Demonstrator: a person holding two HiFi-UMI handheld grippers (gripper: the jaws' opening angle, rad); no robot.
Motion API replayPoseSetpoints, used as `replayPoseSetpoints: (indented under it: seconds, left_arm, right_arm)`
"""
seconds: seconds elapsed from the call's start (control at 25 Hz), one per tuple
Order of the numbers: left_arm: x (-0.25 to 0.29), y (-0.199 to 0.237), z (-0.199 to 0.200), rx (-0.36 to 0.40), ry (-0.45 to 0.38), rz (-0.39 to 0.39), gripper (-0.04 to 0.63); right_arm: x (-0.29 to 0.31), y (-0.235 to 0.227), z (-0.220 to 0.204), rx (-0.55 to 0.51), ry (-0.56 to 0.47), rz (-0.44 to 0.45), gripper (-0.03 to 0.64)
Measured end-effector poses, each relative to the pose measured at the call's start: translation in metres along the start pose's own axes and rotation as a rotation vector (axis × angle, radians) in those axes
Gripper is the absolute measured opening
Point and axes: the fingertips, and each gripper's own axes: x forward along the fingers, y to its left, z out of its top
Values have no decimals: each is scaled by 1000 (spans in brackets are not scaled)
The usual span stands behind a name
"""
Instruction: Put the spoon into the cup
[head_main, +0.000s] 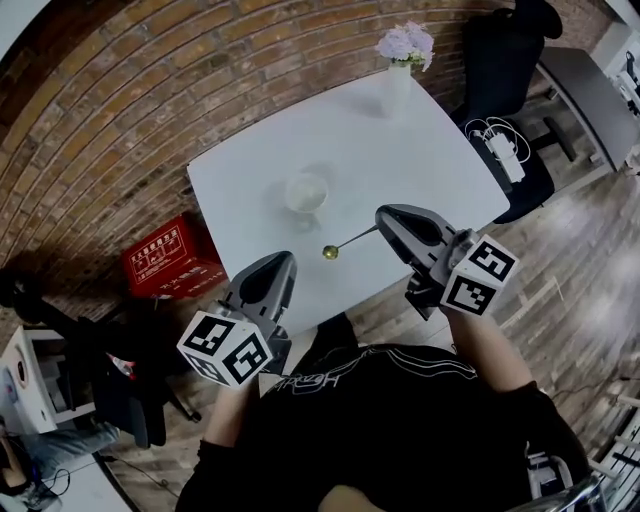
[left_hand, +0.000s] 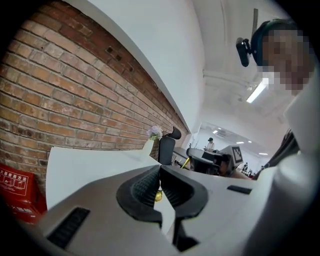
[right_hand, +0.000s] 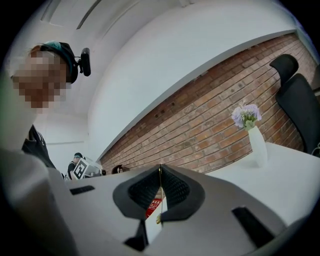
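The left gripper (head_main: 283, 262) hangs over the near edge of the white tabletop (head_main: 430, 150). Its dark ribbed fingers (left_hand: 145, 187) are pressed together on nothing. In the left gripper view only a gold glint of the spoon's bowl shows beyond their tips, apart from them. I judge this gripper has no part in the step and does best well to the left, ready to steady the cup if it rocks.

Ahead of both pairs of fingers, and between them, the small pale round cup (head_main: 306, 191) is upright with its mouth open. Nothing touches it.

Just right of the cup and nearer to the person, the slim gold-coloured metal spoon (head_main: 350, 241) sticks out leftward from the right gripper (head_main: 383, 220). That gripper's fingers (right_hand: 177, 189) pinch the thin handle close to its end, and the right gripper view shows the handle as a fine line clamped between the pads. The bowl end is free, beyond the fingertips and short of the cup. I cannot tell whether it hangs above the tabletop or grazes it.

The step in hand looks like the carry to the cup. To do it well:
- Raise the bowl above the rim before crossing it, so the cup is not knocked.
- Centre the bowl over the mouth, then tip the handle up so that the bowl leads downward.
- Move smoothly, because a grip this far out on a thin handle may let the spoon swivel between the pads.
- Spread the fingers only once the bowl rests inside and the handle leans on the rim.
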Motion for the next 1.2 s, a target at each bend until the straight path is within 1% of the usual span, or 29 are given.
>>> replayPoseSetpoints:
  seconds: [0.24,0.36,0.56,0.8,1.0,1.2]
  left_arm:
    - [25,52,10,-39,29,35,5]
    - [36,73,10,-63,45,52,5]
    - [48,103,-1,-107,81,78,5]
    - [60,125,-19,-152,118,89,5]
    - [65,139,-32,-187,139,99,5]
    - [70,152,-49,-208,168,117,5]
  right_arm:
    - [55,-37,2,19,24,6,-3]
    - [77,-60,0,26,33,-11,-3]
    - [105,-93,-13,38,56,-46,-3]
    - [124,-120,-33,53,77,-86,-3]
    - [137,-133,-50,74,105,-102,-3]
    - [147,-144,-70,70,136,-117,-3]
